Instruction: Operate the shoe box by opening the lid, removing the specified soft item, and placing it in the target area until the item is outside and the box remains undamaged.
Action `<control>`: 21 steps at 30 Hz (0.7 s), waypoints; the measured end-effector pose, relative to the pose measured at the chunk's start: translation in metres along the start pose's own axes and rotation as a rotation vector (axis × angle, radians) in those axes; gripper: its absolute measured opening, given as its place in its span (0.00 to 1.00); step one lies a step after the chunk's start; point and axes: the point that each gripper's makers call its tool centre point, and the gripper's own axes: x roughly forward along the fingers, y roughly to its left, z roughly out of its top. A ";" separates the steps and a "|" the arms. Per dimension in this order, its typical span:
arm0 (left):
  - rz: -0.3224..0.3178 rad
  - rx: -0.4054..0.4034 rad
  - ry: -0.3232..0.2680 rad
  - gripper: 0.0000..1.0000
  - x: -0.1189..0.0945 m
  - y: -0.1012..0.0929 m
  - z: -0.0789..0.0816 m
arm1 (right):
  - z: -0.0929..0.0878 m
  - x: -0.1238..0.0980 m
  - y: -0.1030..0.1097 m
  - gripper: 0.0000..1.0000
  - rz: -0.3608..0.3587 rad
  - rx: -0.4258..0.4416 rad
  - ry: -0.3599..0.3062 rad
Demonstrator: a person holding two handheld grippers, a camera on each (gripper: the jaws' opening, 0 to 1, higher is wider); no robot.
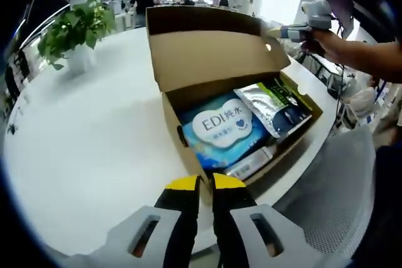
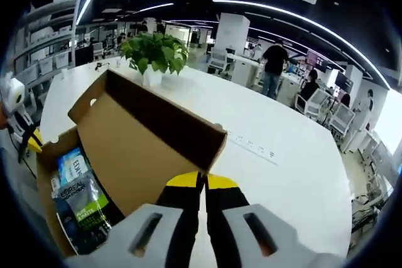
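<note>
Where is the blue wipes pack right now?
In the left gripper view the blue wipes pack lies inside the open shoe box, left of the silver-green pouch and just beyond the left gripper. The lid stands open behind it.

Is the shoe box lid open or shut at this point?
Open. The lid stands raised behind the shoe box, exposing the blue EDI wipes pack and a green-and-silver pouch inside.

right gripper [image 2: 201, 183]: jaws closed on raised lid [image 2: 147, 139] edge
shoe box [image 2: 47, 186]: open, on white table [image 2: 282, 155]
contents: blue pack [image 2: 71, 164], dark green-labelled pouch [image 2: 85, 208]
plant [image 2: 154, 54]: beyond box
</note>
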 end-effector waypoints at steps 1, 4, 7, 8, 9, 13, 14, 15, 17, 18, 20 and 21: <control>0.001 0.000 0.001 0.03 0.000 0.000 0.000 | -0.001 0.003 -0.001 0.00 0.000 0.000 0.006; 0.000 -0.001 0.001 0.04 0.000 0.000 0.000 | -0.006 0.009 -0.003 0.00 0.002 0.001 0.022; -0.002 -0.002 -0.001 0.04 0.000 0.000 0.000 | -0.010 0.017 -0.004 0.00 0.004 0.006 0.048; -0.003 -0.008 -0.003 0.04 0.000 0.000 0.000 | -0.012 0.019 -0.004 0.00 0.005 0.014 0.056; -0.003 -0.010 -0.004 0.04 -0.001 0.000 0.000 | -0.014 0.023 -0.005 0.00 0.004 0.018 0.071; -0.003 -0.009 -0.003 0.04 0.000 0.001 0.000 | -0.021 0.031 -0.006 0.00 0.003 0.032 0.103; -0.003 -0.006 -0.003 0.04 0.000 0.001 0.000 | -0.023 0.033 -0.006 0.00 0.006 0.036 0.111; -0.003 -0.006 -0.002 0.04 0.000 0.001 0.000 | -0.025 0.035 -0.007 0.00 0.009 0.038 0.123; -0.003 -0.006 -0.001 0.04 0.000 0.000 0.000 | -0.030 0.040 -0.006 0.00 0.018 0.044 0.146; -0.003 -0.005 -0.002 0.04 0.000 0.001 0.000 | -0.032 0.042 -0.006 0.00 0.020 0.049 0.158; -0.002 -0.009 -0.004 0.04 0.000 0.001 0.000 | -0.037 0.048 -0.006 0.00 0.028 0.045 0.180; -0.001 -0.009 -0.004 0.04 0.000 0.001 0.000 | -0.039 0.049 -0.006 0.00 0.030 0.048 0.190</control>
